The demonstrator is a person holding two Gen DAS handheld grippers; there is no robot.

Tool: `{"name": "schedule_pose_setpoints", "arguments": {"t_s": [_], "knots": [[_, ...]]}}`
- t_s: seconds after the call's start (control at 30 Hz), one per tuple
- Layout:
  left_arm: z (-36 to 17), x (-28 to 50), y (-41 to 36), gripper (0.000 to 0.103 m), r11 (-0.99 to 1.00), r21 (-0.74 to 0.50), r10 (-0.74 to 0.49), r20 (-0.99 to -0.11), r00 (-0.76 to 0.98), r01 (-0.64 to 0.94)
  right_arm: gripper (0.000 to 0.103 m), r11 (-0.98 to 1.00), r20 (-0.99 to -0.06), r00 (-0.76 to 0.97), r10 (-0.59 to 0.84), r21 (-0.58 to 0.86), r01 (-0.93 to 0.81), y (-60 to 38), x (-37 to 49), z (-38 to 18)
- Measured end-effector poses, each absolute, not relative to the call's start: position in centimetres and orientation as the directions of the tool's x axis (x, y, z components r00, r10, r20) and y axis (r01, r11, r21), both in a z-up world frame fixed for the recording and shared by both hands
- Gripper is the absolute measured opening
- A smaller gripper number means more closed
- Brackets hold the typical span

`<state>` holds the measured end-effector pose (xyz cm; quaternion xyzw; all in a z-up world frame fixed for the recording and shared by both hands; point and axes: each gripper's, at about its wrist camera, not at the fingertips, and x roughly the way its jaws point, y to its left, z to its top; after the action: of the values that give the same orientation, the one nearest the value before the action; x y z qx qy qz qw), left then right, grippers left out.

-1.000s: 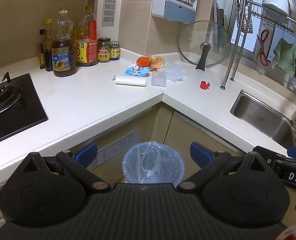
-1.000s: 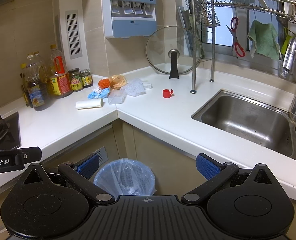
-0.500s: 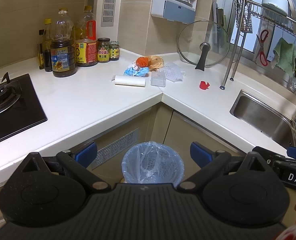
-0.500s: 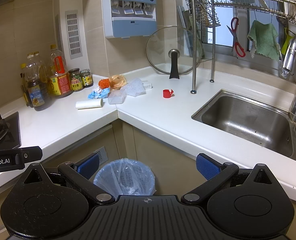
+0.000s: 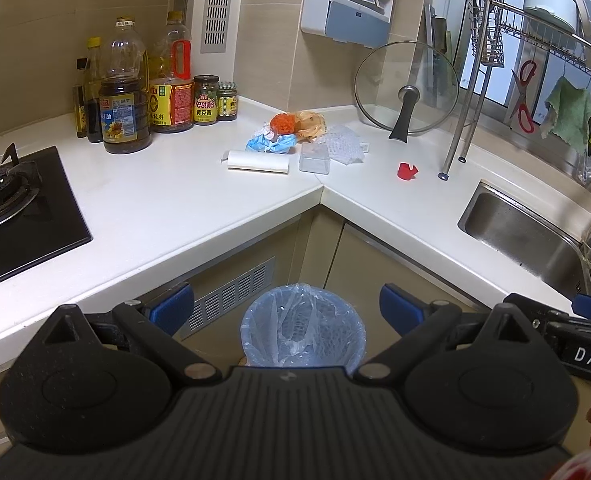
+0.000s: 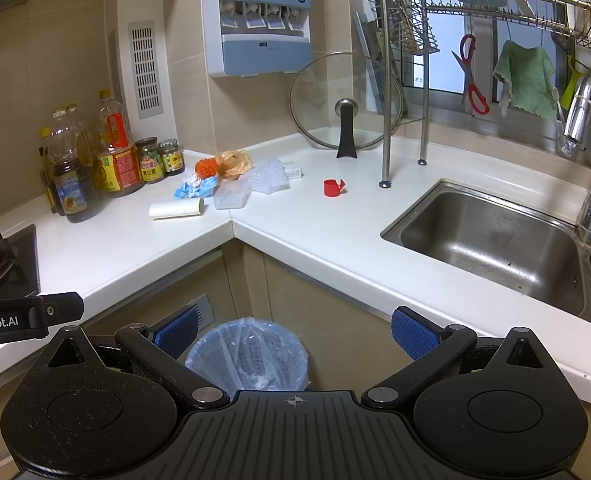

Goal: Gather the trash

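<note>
L-shaped white counter in a tiled kitchen corner; black gas hob at far left; oil and sauce bottles and 2 jars against the wall; trash clustered at the corner: white paper roll, blue wrapper, orange netting, clear plastic box, bubble wrap; small red scrap lies apart, nearer the glass lid; steel sink at right under a dish rack; bin with blue liner on the floor below the corner; left tongs spread wide, empty; right tongs likewise spread, empty, both over the bin.
</note>
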<state>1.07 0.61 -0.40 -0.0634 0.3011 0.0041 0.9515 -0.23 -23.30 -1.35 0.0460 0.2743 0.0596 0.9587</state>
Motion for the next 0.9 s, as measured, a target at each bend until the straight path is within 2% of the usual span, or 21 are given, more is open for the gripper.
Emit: {"name": "schedule_pose_setpoints", "arguments": {"t_s": [0.9], "knots": [[-0.9, 4.0, 2.5, 0.098, 0.989, -0.146, -0.066, -0.584, 0.809, -0.024, 0.102, 0.989, -0.526, 0.842, 0.122, 0.138, -0.057, -22.4, 2.6, -2.1]]}}
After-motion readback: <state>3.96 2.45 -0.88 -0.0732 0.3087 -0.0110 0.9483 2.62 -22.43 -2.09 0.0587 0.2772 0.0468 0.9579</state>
